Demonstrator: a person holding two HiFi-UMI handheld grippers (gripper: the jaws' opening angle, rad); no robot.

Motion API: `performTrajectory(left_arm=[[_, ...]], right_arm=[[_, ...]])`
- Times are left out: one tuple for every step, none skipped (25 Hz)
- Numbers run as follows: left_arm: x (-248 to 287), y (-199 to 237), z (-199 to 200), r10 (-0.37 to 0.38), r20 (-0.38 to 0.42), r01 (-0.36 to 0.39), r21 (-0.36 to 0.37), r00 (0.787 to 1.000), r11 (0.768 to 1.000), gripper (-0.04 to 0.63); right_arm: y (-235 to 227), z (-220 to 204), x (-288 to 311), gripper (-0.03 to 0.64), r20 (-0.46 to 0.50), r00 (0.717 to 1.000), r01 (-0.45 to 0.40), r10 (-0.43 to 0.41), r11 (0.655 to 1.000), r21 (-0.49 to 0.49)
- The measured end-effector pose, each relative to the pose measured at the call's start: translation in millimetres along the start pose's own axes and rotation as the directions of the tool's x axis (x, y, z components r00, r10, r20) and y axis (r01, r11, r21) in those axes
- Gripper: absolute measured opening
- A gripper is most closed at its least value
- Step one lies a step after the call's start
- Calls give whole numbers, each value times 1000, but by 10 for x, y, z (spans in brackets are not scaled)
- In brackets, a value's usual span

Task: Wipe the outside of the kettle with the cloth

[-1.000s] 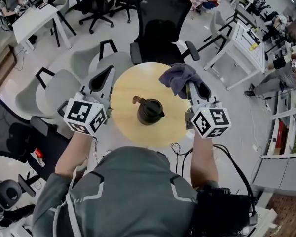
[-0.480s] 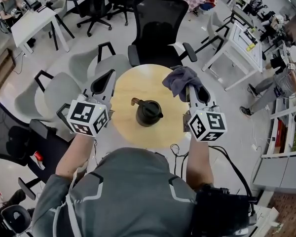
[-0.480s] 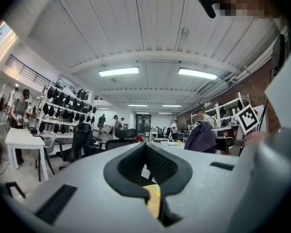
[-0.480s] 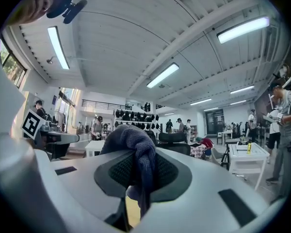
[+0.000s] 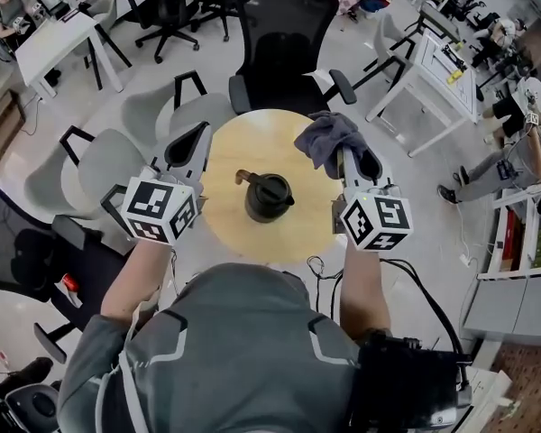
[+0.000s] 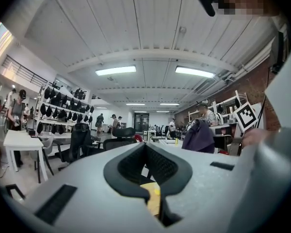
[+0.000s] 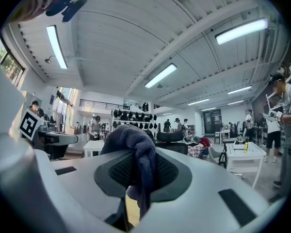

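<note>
Change since 1 second ago: almost none is noted. Cloth [image 5: 325, 138] is kept clamped in the right gripper [image 5: 347, 154], far right of the kettle [image 5: 269, 197], which stands untouched at the centre of the round table [image 5: 239, 147]. Left gripper [image 5: 192, 142] is held closed and empty at the table's left edge. Wiping is judged not yet begun.

Bright ceiling-strip light, fisheye-warped, dark-vignetted edges.

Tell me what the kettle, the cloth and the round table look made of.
Kettle: dark, near-black, dull sheen on the lid; metal or plastic, can't tell from above.
Cloth: soft grey-blue fabric, likely microfibre or knit; it bunches in folds and looks nubbly up close.
Table: pale wood or wood-look laminate, smooth and matte; even yellowish top.
</note>
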State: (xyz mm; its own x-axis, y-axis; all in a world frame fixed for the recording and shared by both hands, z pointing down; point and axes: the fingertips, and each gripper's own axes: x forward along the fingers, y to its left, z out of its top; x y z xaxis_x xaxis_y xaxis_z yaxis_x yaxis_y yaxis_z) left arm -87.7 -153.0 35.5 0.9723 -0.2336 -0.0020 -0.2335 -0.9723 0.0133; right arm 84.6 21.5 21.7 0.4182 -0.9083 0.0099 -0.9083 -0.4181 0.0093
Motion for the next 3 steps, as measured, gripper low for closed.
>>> performTrajectory(left_arm=[[-7, -10, -2, 0, 0, 0, 3, 1000, 1000, 9], [-14, -22, -7, 0, 0, 0, 6, 1000, 1000, 9], [-20, -33, -13, 1, -1, -1, 9, 1000, 1000, 9]], right_arm=[[-4, 1, -10, 81, 0, 1000, 2, -2, 1000, 0], [-11, 1, -22, 81, 1, 1000, 4, -4, 1000, 1], [-18, 1, -35, 81, 1, 1000, 7, -7, 1000, 2]])
